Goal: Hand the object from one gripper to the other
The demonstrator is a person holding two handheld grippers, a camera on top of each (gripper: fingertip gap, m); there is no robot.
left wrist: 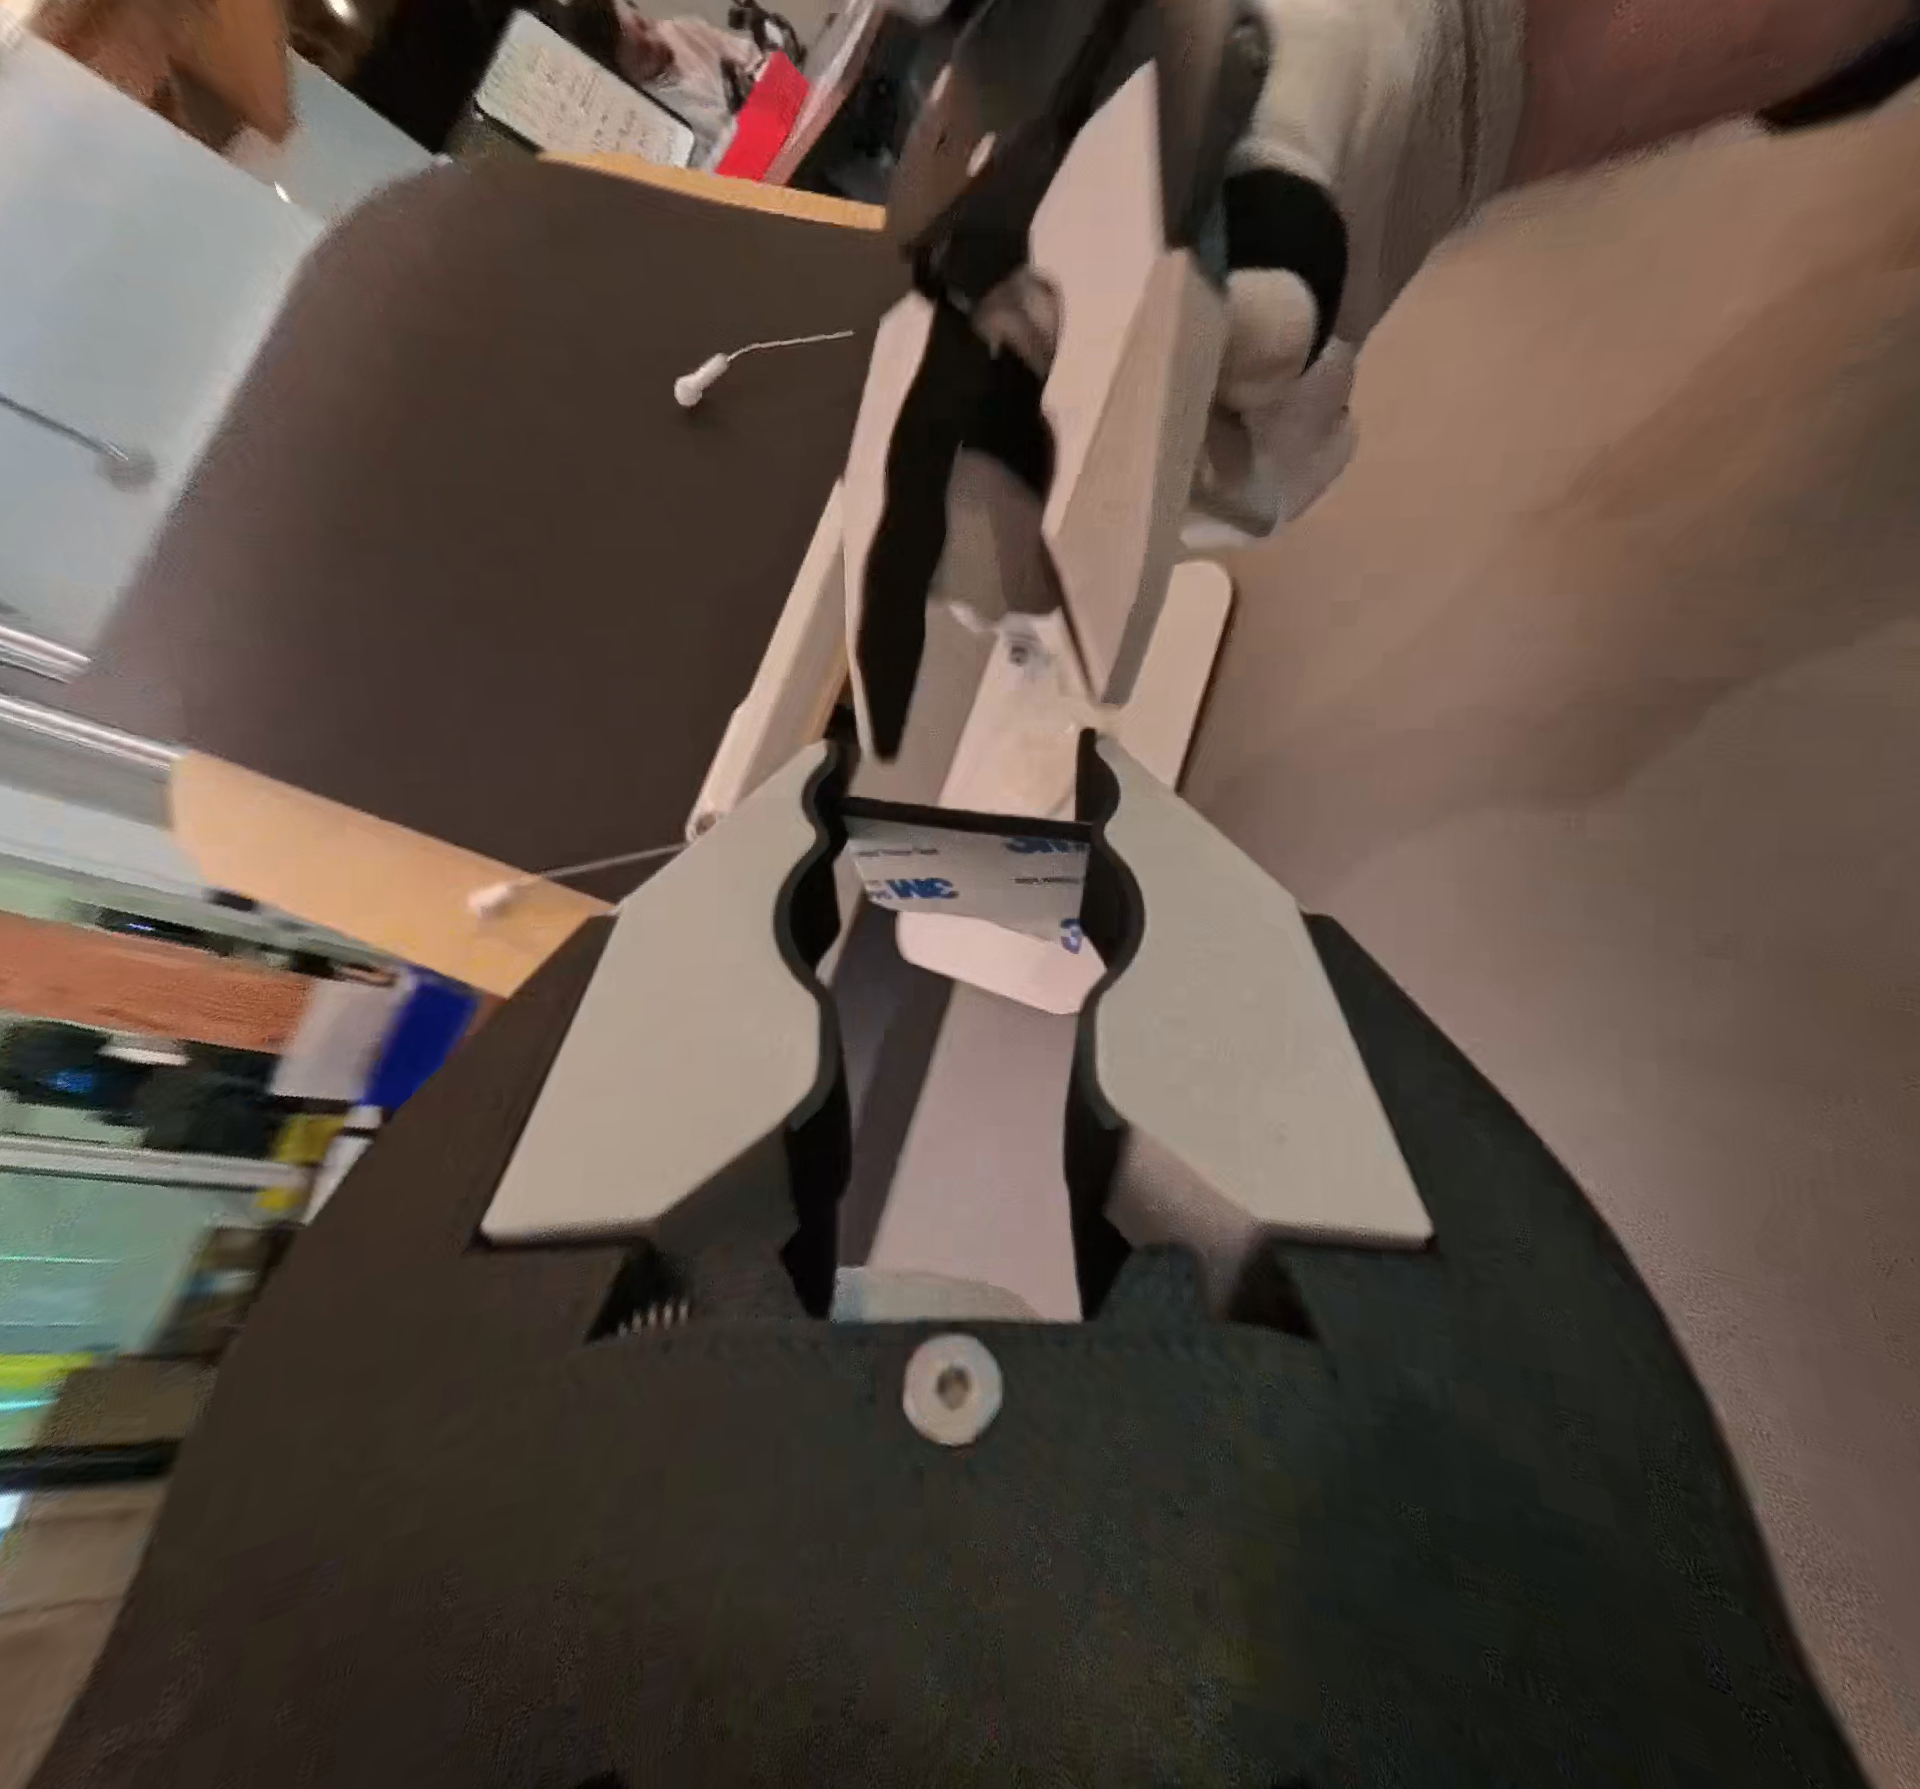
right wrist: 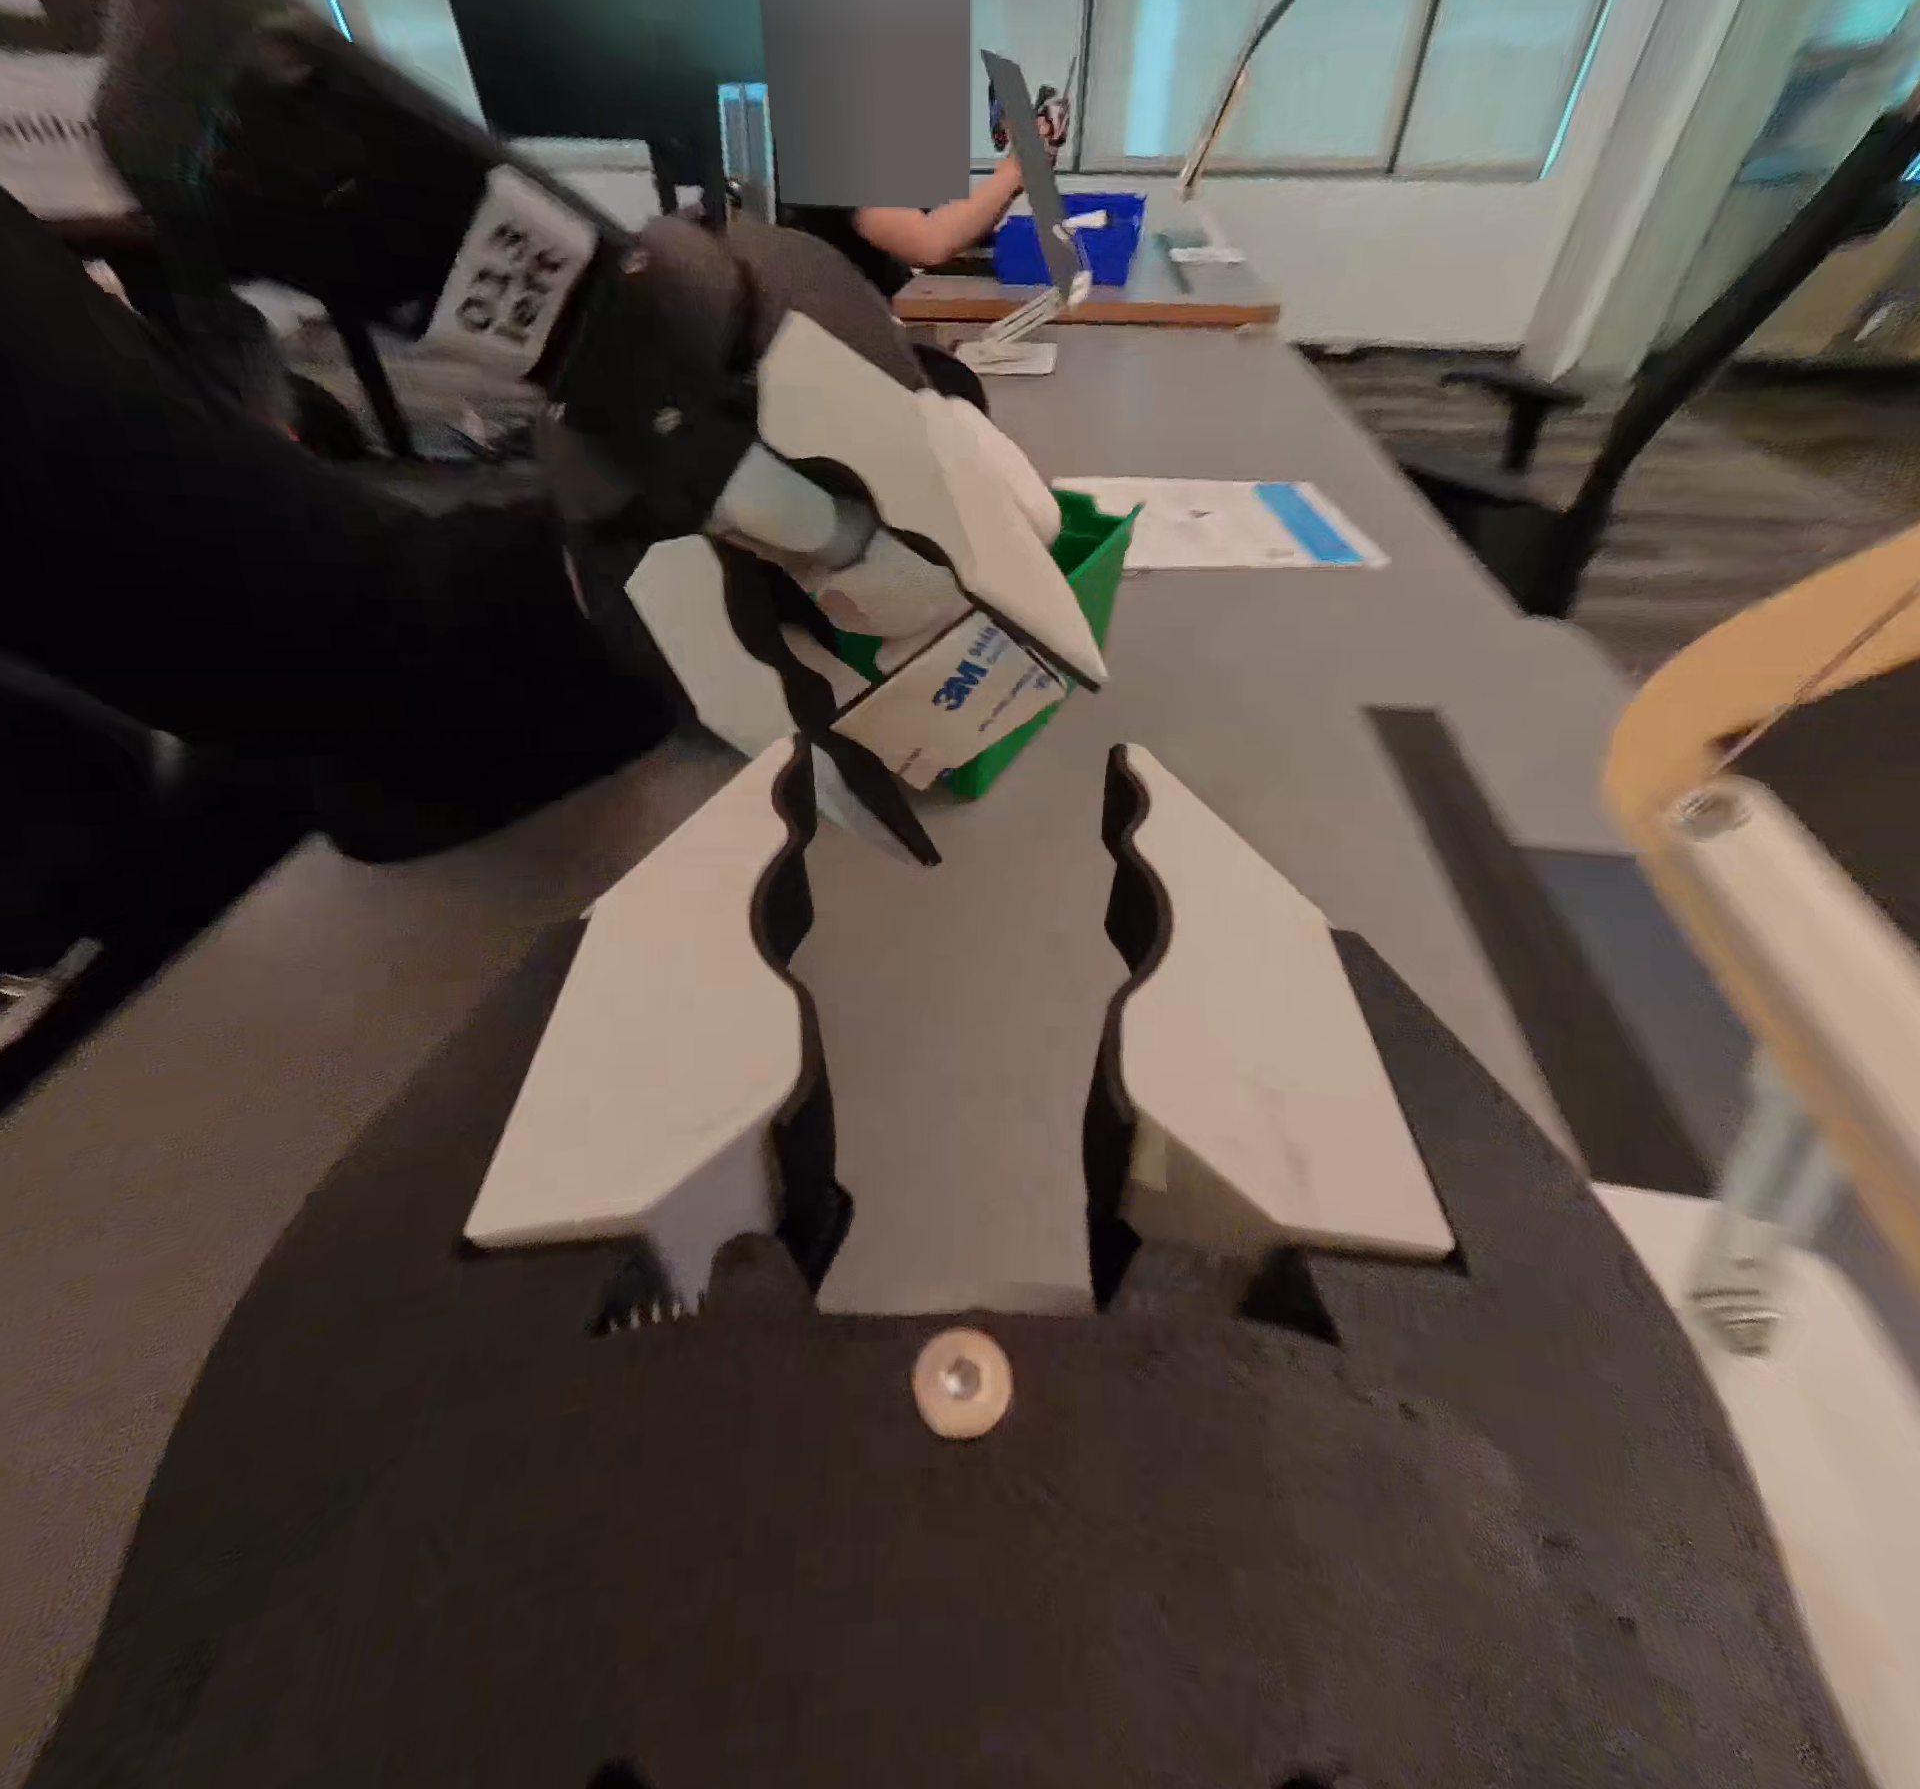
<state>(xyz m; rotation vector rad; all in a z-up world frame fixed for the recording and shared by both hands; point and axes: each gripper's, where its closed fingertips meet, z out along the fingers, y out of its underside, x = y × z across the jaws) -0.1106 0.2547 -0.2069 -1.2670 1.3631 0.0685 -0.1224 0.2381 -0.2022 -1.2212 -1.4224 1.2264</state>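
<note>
Long grey table (right wrist: pixel 1299 700) runs toward tall windows (right wrist: pixel 1299 4) — black chair (right wrist: pixel 1621 451) beside it.

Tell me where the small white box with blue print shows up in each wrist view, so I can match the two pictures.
Left wrist view: the small white box sits just above centre, clamped between the left tool's fingertips.
Right wrist view: the same box is left of centre, upper middle, held in the left tool above the open right tool.
Shared landmark: the right tool, seen head-on in the left wrist view.
</note>
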